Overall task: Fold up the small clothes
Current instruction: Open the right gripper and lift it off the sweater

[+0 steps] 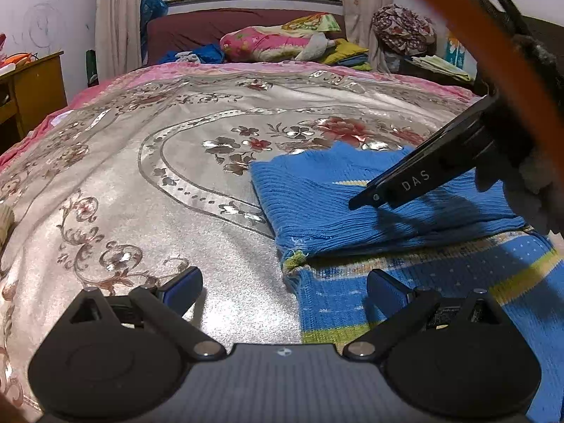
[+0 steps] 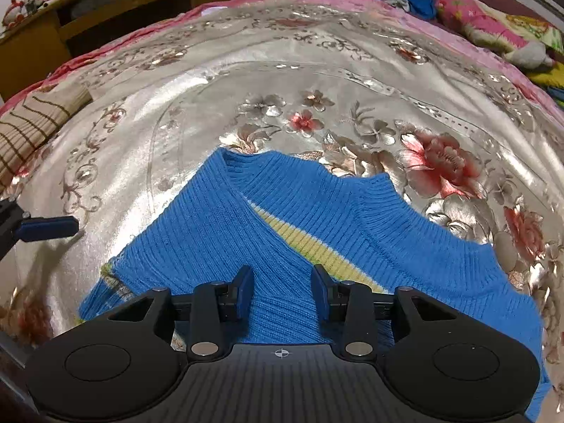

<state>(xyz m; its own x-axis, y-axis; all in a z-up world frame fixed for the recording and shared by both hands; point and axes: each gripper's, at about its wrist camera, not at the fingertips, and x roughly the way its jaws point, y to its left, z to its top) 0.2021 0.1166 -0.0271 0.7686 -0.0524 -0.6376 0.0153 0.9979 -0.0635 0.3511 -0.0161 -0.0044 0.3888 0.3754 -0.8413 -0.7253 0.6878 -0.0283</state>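
A small blue knit sweater (image 1: 356,208) with yellow-green stripes lies on the flowered bedspread, both sleeves folded in across the body; it also shows in the right wrist view (image 2: 317,218). My left gripper (image 1: 283,290) is open and empty, straddling the sweater's left edge just above the cloth. My right gripper (image 2: 282,290) is open and empty, low over the crossed sleeves. The right gripper's black body (image 1: 433,172) hovers over the sweater in the left wrist view. One left fingertip (image 2: 49,228) shows at the left edge of the right wrist view.
The silver-pink bedspread (image 1: 158,176) spreads wide to the left and beyond. A striped beige cloth (image 2: 35,123) lies at its left edge. Pillows and piled clothes (image 1: 282,42) sit at the far end. A wooden cabinet (image 1: 31,88) stands left of the bed.
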